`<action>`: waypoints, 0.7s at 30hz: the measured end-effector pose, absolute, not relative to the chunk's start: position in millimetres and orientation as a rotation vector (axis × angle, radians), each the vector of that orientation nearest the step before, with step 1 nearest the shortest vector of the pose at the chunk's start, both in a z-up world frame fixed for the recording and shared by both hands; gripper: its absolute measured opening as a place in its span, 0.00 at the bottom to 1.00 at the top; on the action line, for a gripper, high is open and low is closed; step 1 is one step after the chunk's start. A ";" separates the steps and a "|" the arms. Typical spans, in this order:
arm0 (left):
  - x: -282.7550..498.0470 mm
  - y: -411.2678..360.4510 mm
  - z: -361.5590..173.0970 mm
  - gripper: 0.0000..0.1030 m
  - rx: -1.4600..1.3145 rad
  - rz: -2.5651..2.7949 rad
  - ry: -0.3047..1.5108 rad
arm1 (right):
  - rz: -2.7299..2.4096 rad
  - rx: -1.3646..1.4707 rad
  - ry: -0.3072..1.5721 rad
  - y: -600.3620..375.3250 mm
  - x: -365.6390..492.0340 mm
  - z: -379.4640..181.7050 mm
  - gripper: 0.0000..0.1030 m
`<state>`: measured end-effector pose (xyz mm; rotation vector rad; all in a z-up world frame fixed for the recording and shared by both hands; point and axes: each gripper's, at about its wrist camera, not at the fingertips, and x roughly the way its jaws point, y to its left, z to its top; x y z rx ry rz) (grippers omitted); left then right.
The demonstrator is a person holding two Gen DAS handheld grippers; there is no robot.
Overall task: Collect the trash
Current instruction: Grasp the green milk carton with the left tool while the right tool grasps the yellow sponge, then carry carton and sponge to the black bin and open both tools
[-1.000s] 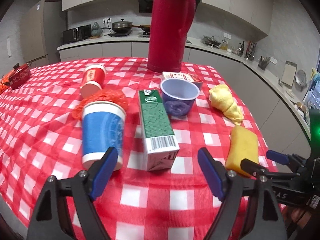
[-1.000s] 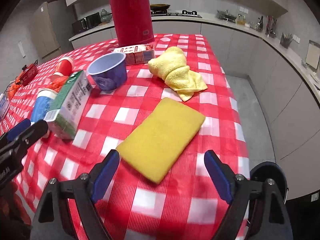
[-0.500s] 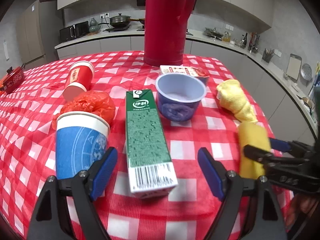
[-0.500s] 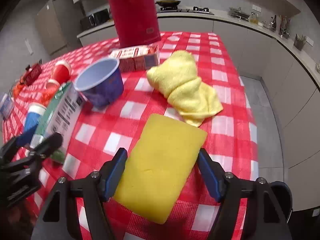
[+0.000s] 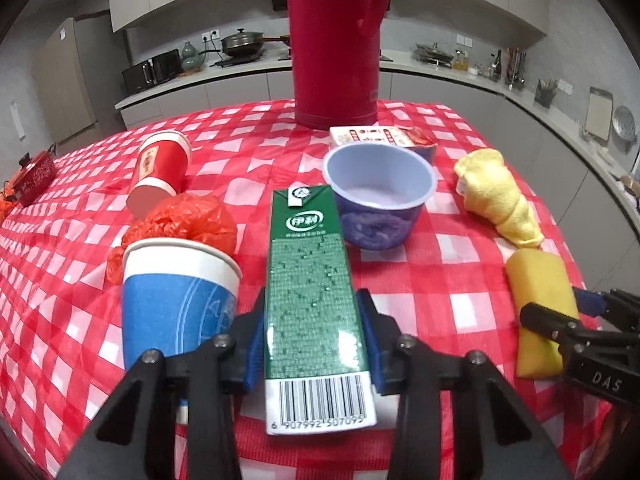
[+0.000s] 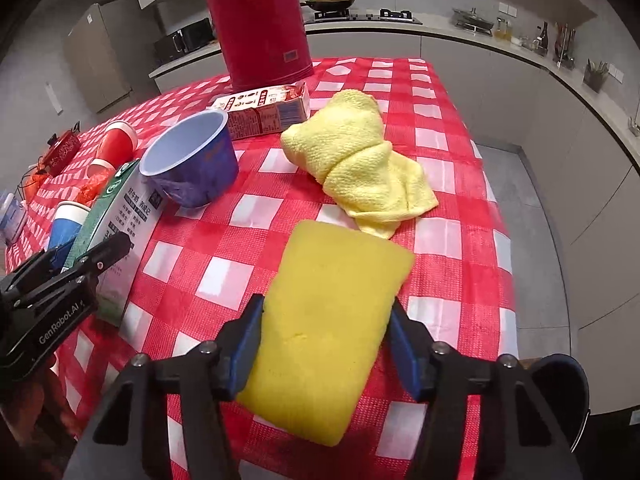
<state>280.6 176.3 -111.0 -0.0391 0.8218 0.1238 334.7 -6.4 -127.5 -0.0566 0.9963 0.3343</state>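
My left gripper (image 5: 314, 348) is shut on the sides of a green milk carton (image 5: 312, 300) that lies on the red checked table (image 5: 440, 248). A blue paper cup (image 5: 176, 300) lies just left of it, with a crumpled red plastic bag (image 5: 184, 224) and a red paper cup (image 5: 160, 168) behind. My right gripper (image 6: 326, 338) is shut on a yellow sponge (image 6: 332, 312) near the table's right edge. The right gripper also shows in the left wrist view (image 5: 576, 316), and the left gripper shows in the right wrist view (image 6: 84, 256).
A purple bowl (image 5: 378, 192) stands behind the carton, with a small flat carton (image 5: 380, 136) and a tall red thermos (image 5: 336, 40) farther back. A crumpled yellow cloth (image 6: 360, 164) lies beyond the sponge. The table edge (image 6: 500, 220) drops to the floor on the right.
Both grippers moved forward and closed: the left around the green carton, the right around the yellow sponge.
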 end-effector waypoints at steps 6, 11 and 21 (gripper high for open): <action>265.1 177.3 -104.6 0.39 -0.047 0.109 0.802 | 0.345 -0.051 0.978 -12.5 326.3 -121.0 0.56; 245.4 168.7 -92.1 0.39 -0.024 0.085 0.770 | 0.351 -0.043 0.963 -21.4 317.0 -112.3 0.55; 214.9 142.3 -73.2 0.39 -0.023 0.030 0.735 | 0.373 -0.038 0.917 -47.2 286.1 -86.3 0.52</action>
